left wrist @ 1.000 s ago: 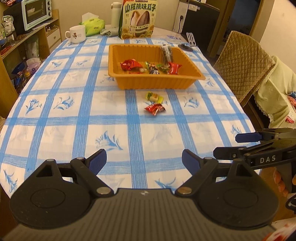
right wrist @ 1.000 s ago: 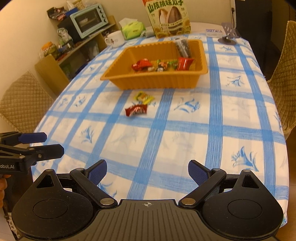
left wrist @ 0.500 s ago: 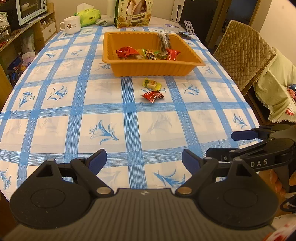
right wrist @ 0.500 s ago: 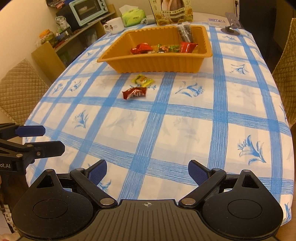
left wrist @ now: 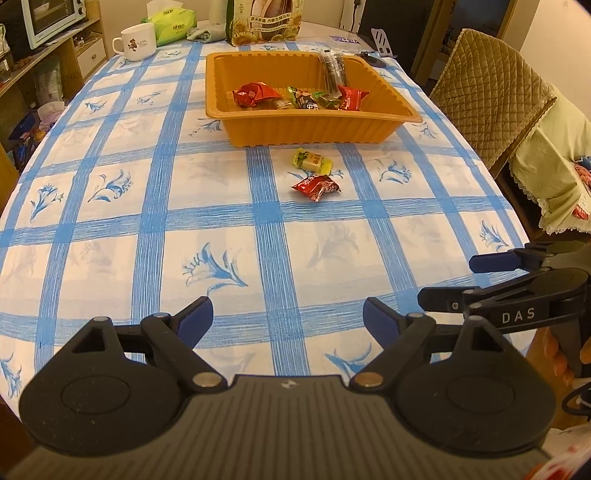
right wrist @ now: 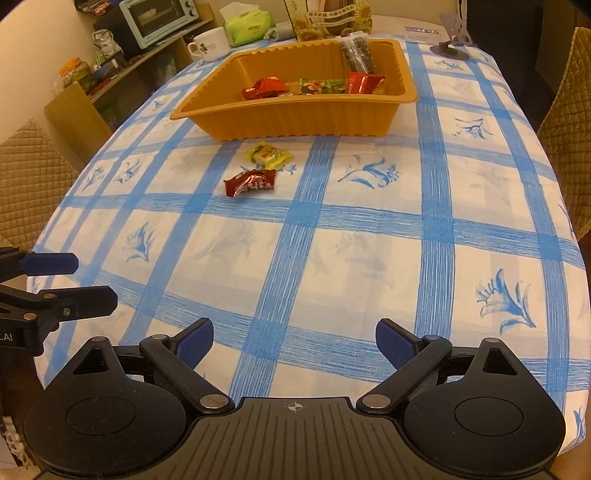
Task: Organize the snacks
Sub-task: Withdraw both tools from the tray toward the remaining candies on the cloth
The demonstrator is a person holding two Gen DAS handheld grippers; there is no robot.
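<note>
From the left wrist, our left gripper (left wrist: 287, 319) hangs wide open and empty over the near worktop (left wrist: 110, 236); the red snack packet (left wrist: 316, 185) and yellow-green candy (left wrist: 312, 160) lie loose, just short of the orange tray (left wrist: 314, 127). We judge the thin wrappers could slide on the checked cloth under a shallow pinch.

From the right wrist, our right gripper (right wrist: 294, 339) is equally spread and empty. A mug (right wrist: 208, 44), toaster oven (right wrist: 157, 18) and quilted chair (right wrist: 27, 177) surround us.
</note>
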